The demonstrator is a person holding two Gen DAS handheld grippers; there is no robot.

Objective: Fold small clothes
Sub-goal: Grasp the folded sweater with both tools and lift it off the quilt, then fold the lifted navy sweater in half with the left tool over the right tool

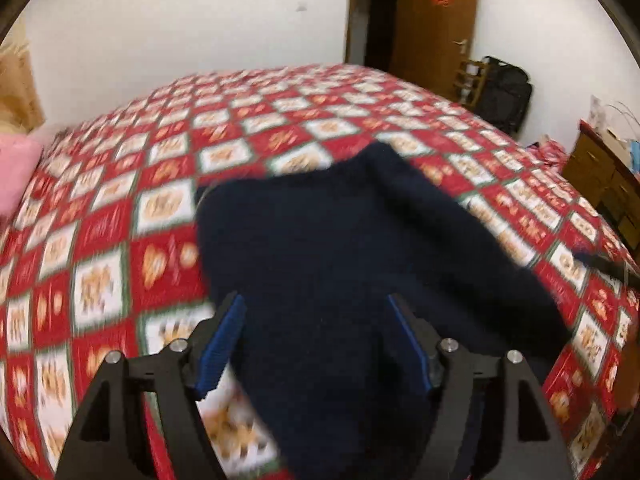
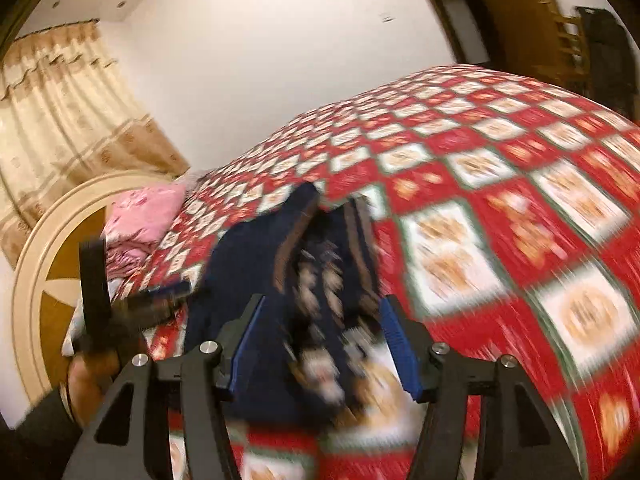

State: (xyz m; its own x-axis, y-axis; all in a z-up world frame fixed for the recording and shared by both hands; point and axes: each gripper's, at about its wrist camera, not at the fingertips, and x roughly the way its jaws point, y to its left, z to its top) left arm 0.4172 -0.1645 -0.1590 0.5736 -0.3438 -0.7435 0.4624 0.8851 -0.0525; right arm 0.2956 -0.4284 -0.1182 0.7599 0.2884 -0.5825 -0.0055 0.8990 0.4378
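Observation:
A dark navy knitted garment (image 1: 340,248) lies on the red and white checked bedspread (image 1: 120,220). My left gripper (image 1: 316,320) hovers over its near part with the blue pads (image 1: 222,344) wide apart and not pressing the cloth. In the right wrist view the same garment (image 2: 248,264) shows a patterned brown and white band. My right gripper (image 2: 322,332) stands open above it, pads clear of the fabric. The left gripper (image 2: 160,296) shows blurred at the left, held by a hand (image 2: 88,376).
A pink pillow (image 2: 140,216) and a round cream headboard (image 2: 36,264) lie at the bed's left end, with a curtain (image 2: 60,120) behind. A wooden door (image 1: 432,20), a black bag (image 1: 504,92) and a wooden dresser (image 1: 600,176) stand past the bed.

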